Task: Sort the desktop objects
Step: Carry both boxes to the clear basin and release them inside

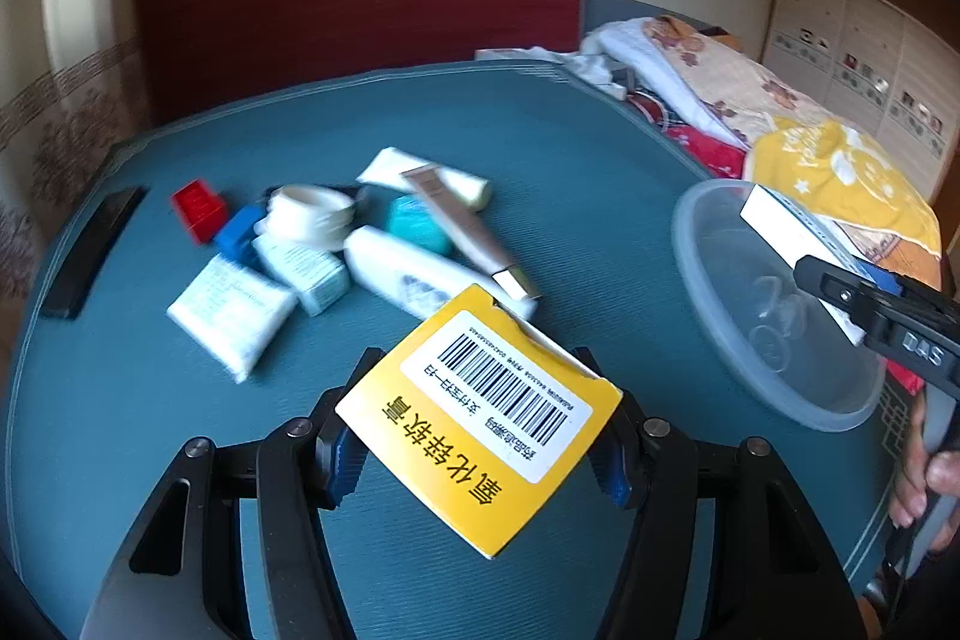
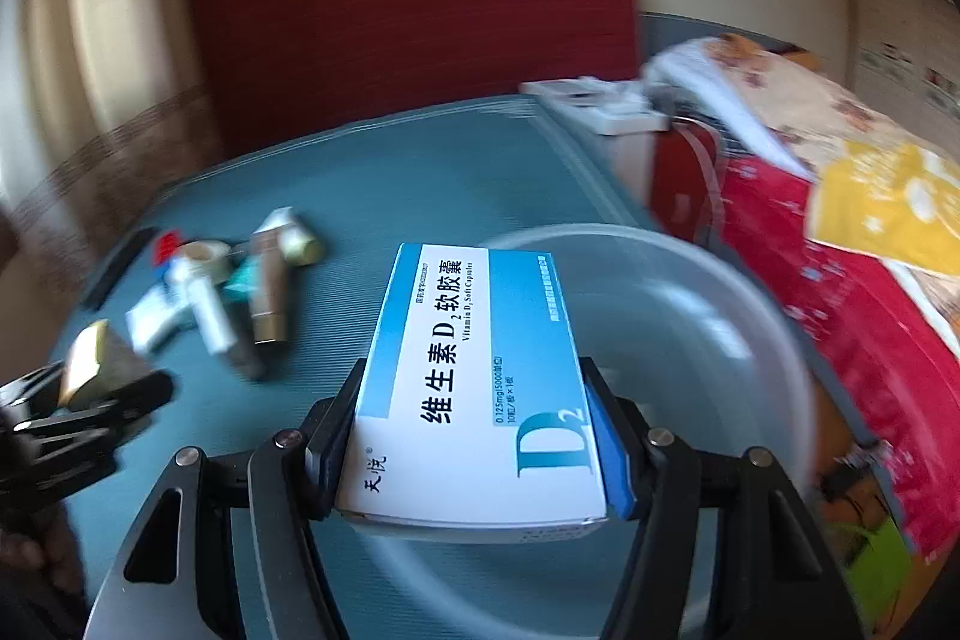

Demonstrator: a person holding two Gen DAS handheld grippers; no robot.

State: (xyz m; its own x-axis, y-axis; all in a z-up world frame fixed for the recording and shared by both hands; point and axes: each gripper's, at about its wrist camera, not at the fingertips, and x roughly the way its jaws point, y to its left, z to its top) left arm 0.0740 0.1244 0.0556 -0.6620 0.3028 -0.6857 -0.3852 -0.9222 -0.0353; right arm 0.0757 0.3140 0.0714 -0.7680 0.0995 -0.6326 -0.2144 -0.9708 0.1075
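My left gripper (image 1: 480,412) is shut on a yellow box with a barcode label (image 1: 480,418), held above the blue table mat (image 1: 420,112). My right gripper (image 2: 474,424) is shut on a blue and white vitamin D2 box (image 2: 474,388), held over the near rim of the clear plastic basin (image 2: 690,316). In the left wrist view the right gripper (image 1: 840,280) with its white box (image 1: 786,232) shows over the basin (image 1: 750,292). In the right wrist view the left gripper (image 2: 90,400) with the yellow box (image 2: 90,358) shows at the left edge.
A heap of small items lies mid-table: a white tape roll (image 1: 312,214), a red box (image 1: 198,208), a beige tube (image 1: 462,226), a white bottle (image 1: 414,274), white boxes (image 1: 234,310). A black bar (image 1: 96,250) lies at the left. A bed with cloths (image 1: 750,100) borders the right.
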